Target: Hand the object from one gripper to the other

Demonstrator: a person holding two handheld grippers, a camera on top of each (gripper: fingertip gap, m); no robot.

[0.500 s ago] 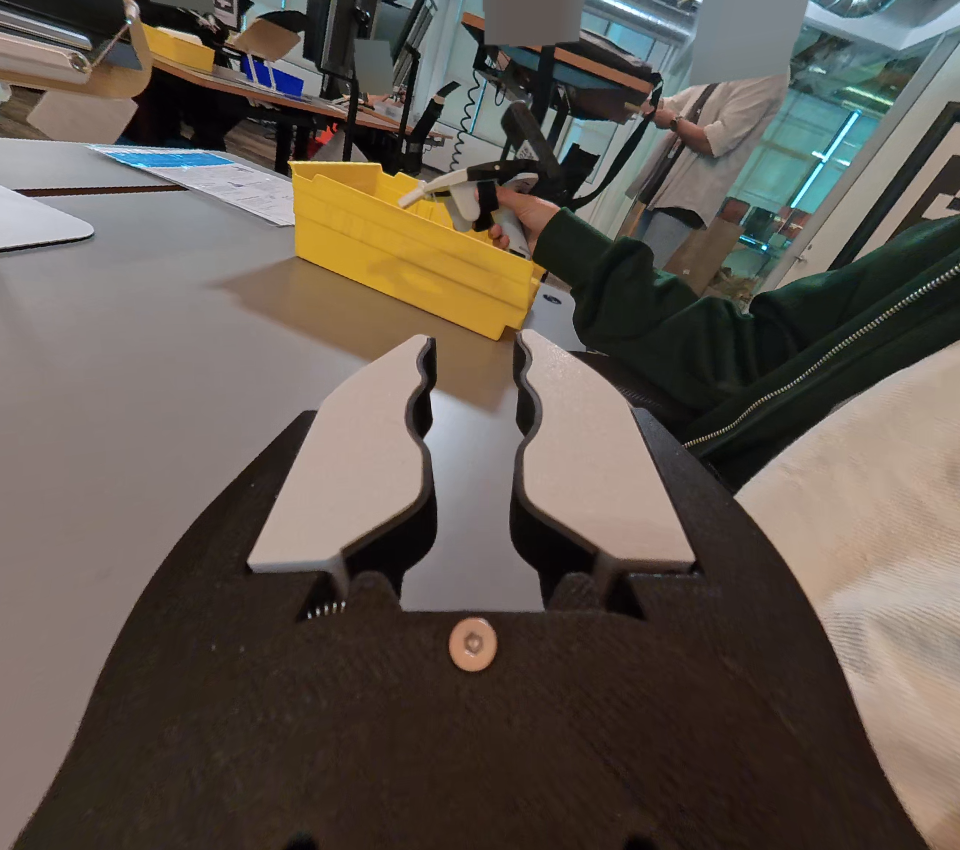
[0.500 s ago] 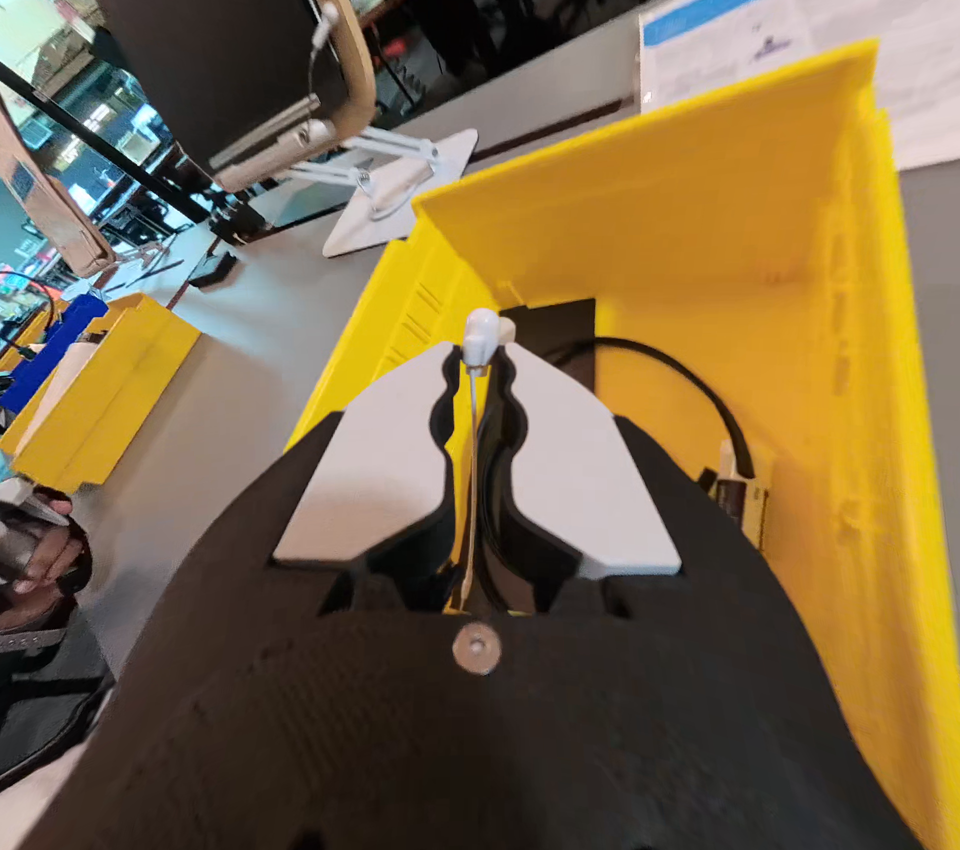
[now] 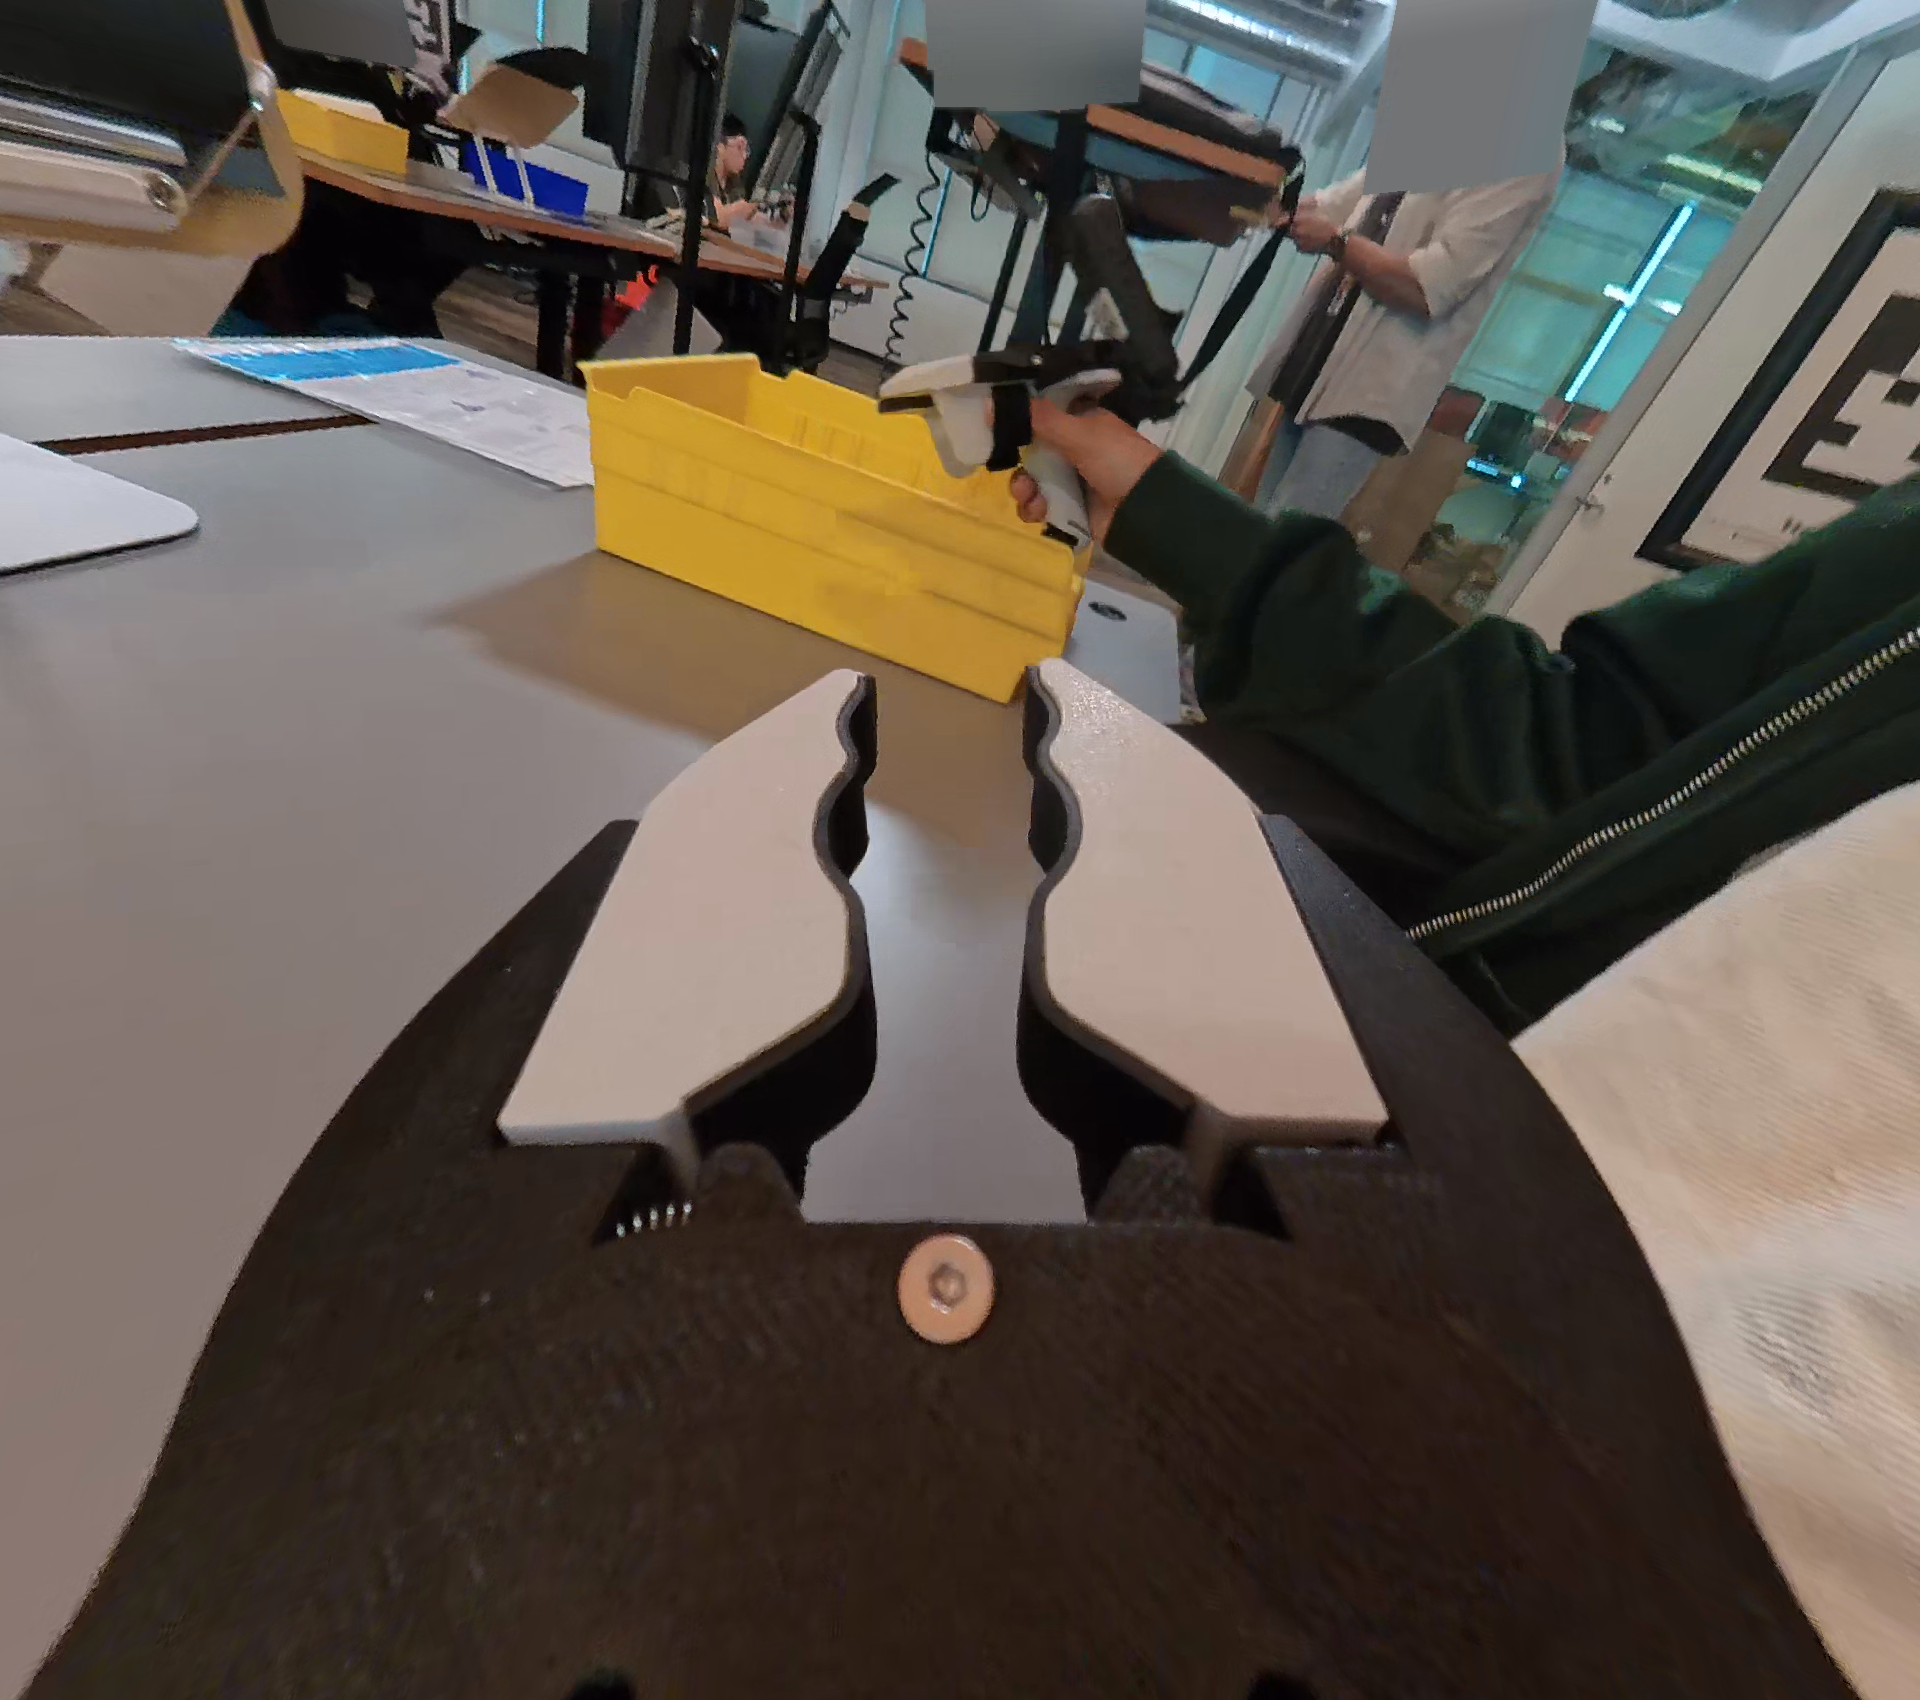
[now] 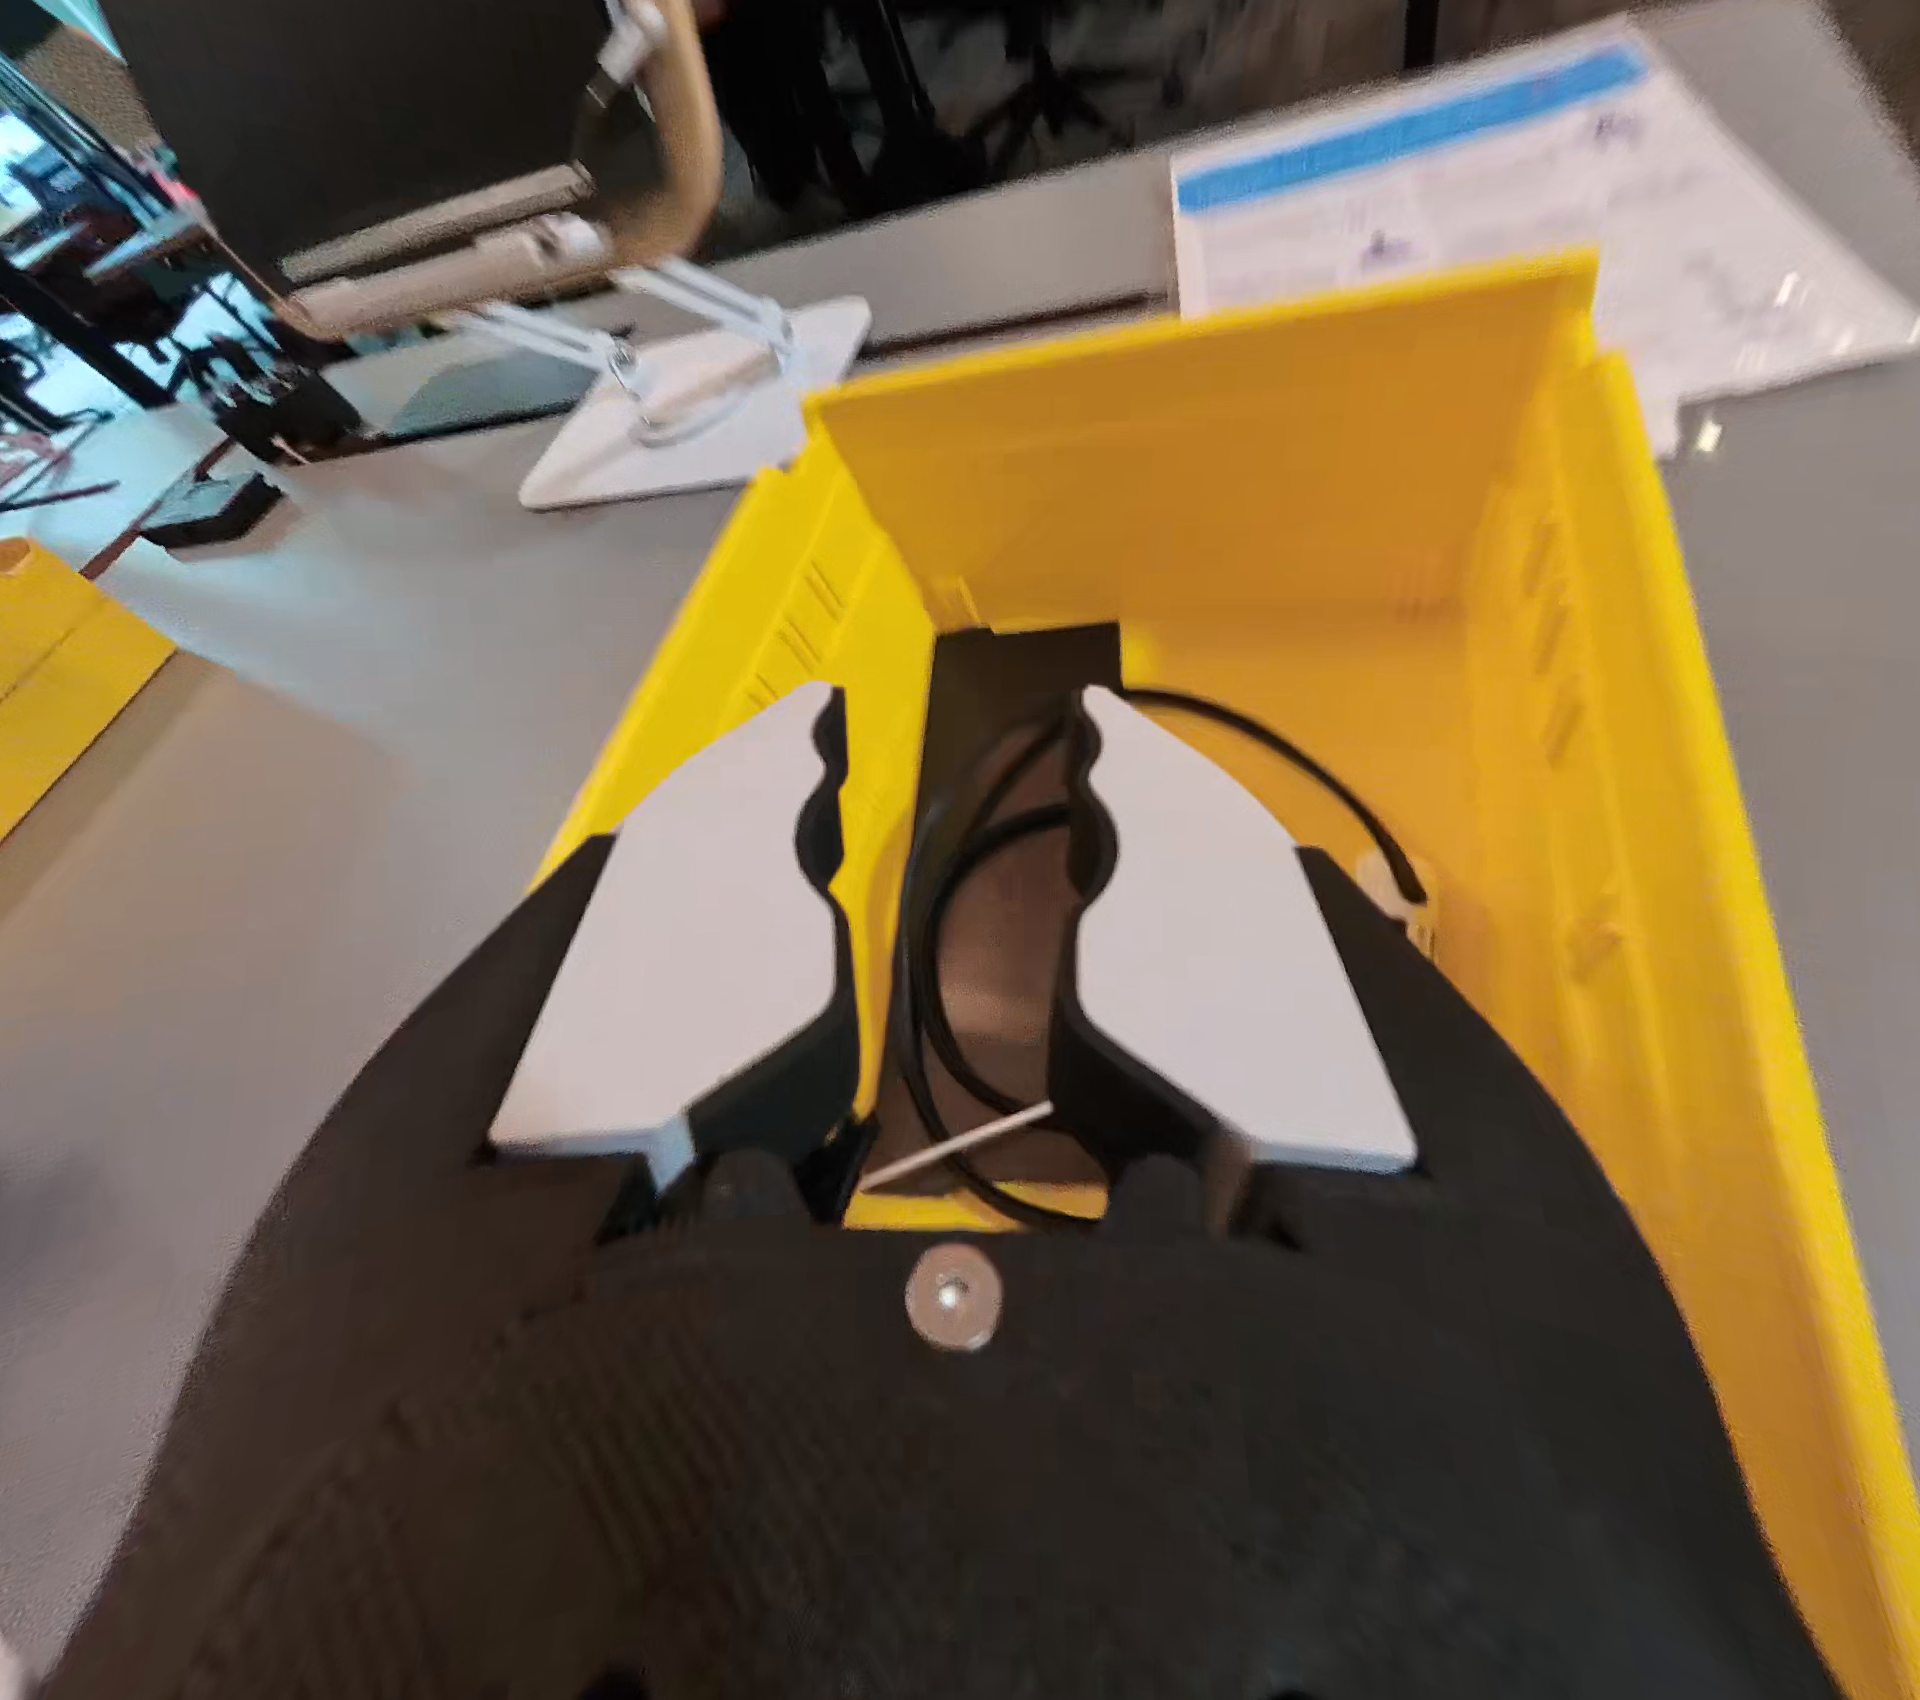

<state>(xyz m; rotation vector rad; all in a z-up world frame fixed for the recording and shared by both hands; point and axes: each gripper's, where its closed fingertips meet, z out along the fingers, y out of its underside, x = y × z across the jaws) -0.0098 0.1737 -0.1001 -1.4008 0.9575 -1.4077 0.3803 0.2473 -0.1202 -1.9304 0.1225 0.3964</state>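
Left wrist view: grey bench (image 3: 260, 767), office desks behind. Left tool (image 3: 945, 715) hovers low, fingers parted, empty. Yellow bin (image 3: 831, 528) sits near the bench's right edge. Right tool (image 4: 961, 715) spreads above it; a thin white rod (image 4: 956, 1146) and black cable (image 4: 1278, 762) lie inside.

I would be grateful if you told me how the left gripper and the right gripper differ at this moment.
The left gripper hangs low over the bare grey table, short of the yellow bin; the right gripper is poised over that bin's open inside, above a black cable. The left wrist view is sharp, the right one blurred. Both have their jaws open and empty, with pale fingers on black bodies.
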